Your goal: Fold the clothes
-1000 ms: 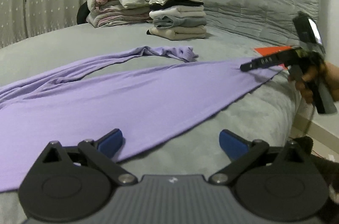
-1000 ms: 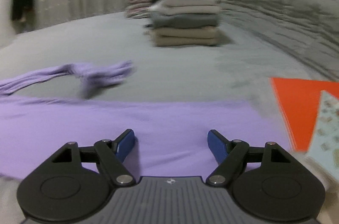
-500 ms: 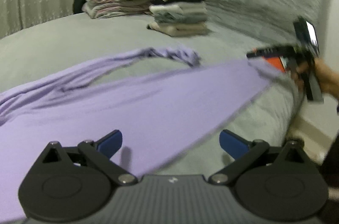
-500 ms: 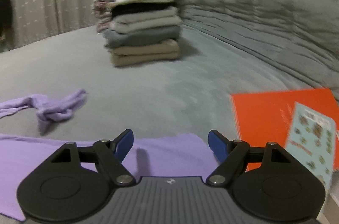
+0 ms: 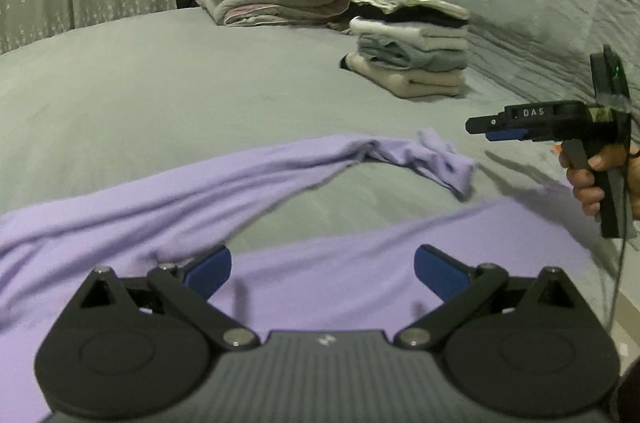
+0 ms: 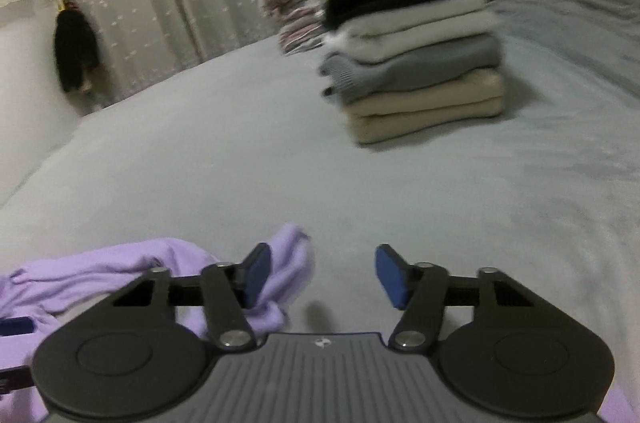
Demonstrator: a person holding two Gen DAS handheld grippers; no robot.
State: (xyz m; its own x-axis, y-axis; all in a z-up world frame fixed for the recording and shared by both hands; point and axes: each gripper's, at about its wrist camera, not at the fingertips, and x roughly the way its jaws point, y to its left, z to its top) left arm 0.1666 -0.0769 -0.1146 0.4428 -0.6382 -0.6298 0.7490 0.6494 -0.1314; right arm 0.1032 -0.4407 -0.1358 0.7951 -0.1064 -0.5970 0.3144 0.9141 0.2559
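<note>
Left gripper [image 5: 322, 269]: fingers apart, empty, over the thin lilac jersey garment [image 5: 320, 287] spread on the grey bed [image 5: 160, 83]. Right gripper [image 6: 320, 275]: fingers apart, empty; crumpled sleeve end [image 6: 288, 263] just beside its left finger. Fabric looks light, limp and stretchy; it will likely sag and drag, so pinch cuff or hem edges. Garment's left portion is cut off; neckline not discernible. Folded clothes stack [image 6: 412, 63] is blurred.

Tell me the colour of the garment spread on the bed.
The garment is plain light purple, no pattern. It shows best in the left wrist view.
</note>
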